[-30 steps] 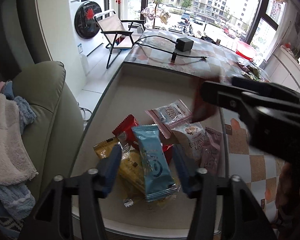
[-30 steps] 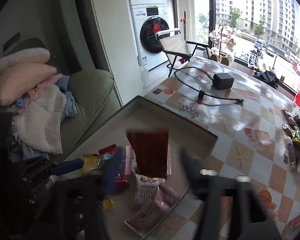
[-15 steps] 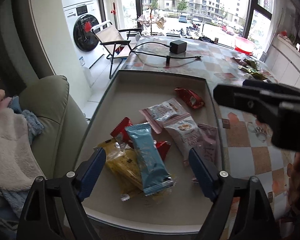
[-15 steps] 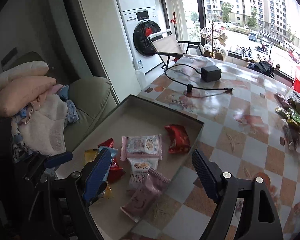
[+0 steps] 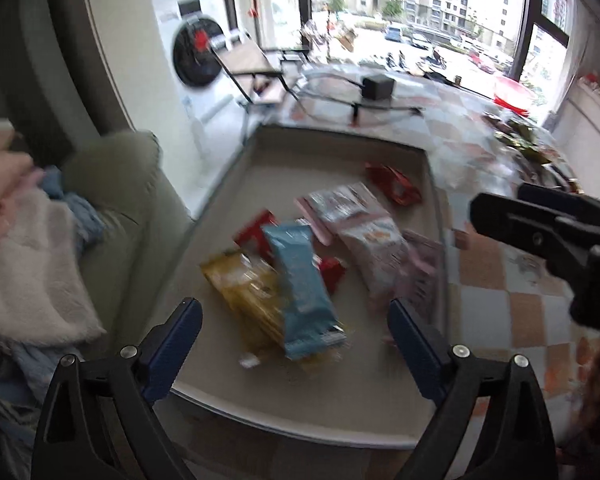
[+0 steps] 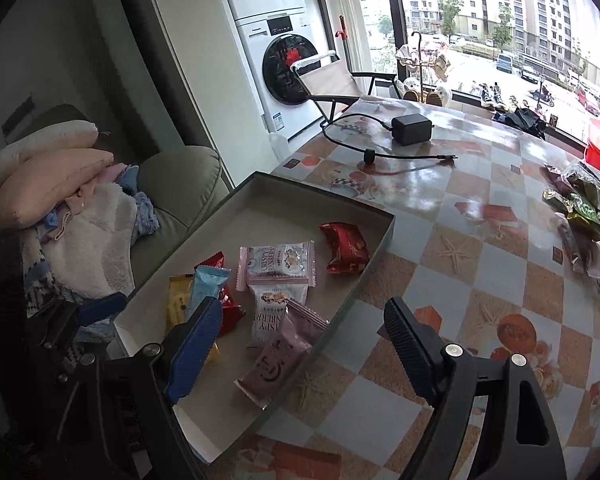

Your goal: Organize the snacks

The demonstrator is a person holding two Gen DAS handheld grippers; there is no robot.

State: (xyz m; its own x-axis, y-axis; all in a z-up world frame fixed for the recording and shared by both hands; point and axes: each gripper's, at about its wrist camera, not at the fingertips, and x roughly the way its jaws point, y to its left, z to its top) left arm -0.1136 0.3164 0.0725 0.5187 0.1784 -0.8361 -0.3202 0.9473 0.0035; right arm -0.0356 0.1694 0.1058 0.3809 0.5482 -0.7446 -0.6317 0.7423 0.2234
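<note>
Checkered table bears tray of snacks.

Snack packets lie flat in a shallow grey tray: a red packet alone at two o'clock, a blue packet over a yellow one at nine.

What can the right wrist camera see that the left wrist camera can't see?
Only the right wrist view shows the pink pillow, the smiley-face packet and the right gripper with jaws open and empty. Only the left wrist view shows the left gripper head-on; its jaws have just been opening, nothing between them. Both show the tray, the blue packet, the red packet and the black adapter.
</note>
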